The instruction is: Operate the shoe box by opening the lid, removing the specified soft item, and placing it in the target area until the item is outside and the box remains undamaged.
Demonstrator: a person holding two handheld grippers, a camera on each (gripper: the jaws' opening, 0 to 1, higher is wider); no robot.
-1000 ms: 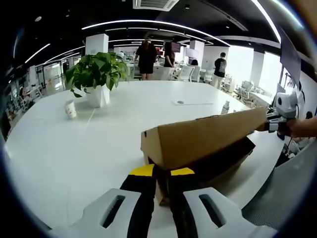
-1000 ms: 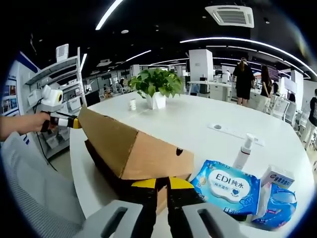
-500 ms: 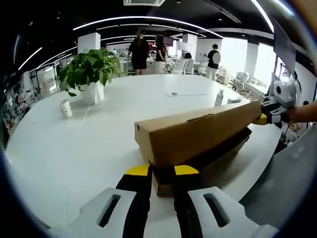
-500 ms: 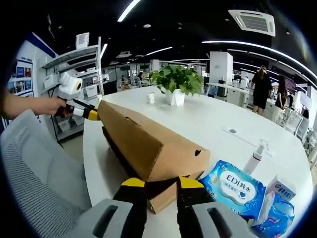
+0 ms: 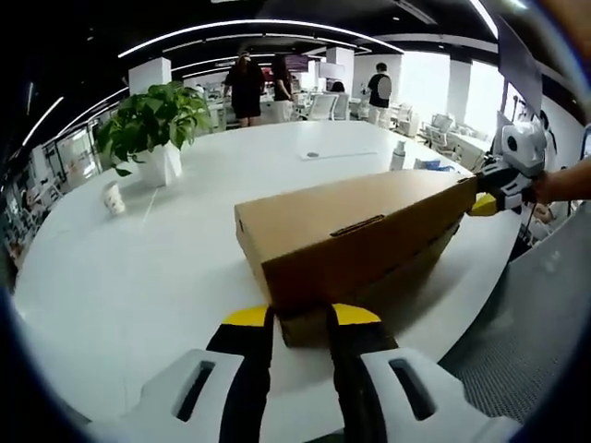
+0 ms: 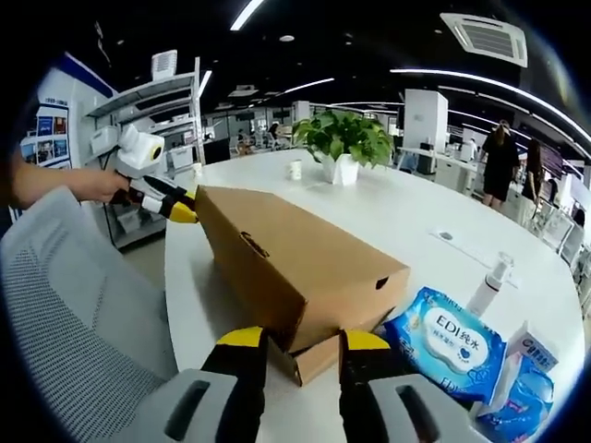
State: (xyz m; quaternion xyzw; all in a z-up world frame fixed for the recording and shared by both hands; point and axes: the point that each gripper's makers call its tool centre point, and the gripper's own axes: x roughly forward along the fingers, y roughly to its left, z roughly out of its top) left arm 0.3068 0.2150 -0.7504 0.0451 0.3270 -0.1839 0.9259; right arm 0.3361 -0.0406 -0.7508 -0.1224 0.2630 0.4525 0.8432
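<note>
Both grippers, left [image 5: 294, 318] and right [image 6: 295, 341], pinch the ends of the shoe box lid [image 5: 355, 226], which has dropped lower onto the box on the white table [image 5: 138, 268], nearly closing it.

Shoe box [image 5: 346, 235] on white table [image 5: 138, 277]

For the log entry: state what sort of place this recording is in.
Most likely an open-plan office. A large white table holds the shoe box and a potted plant; people stand among desks and chairs behind; shelving lines one wall, under strip lights and a ceiling air-conditioning unit.
</note>
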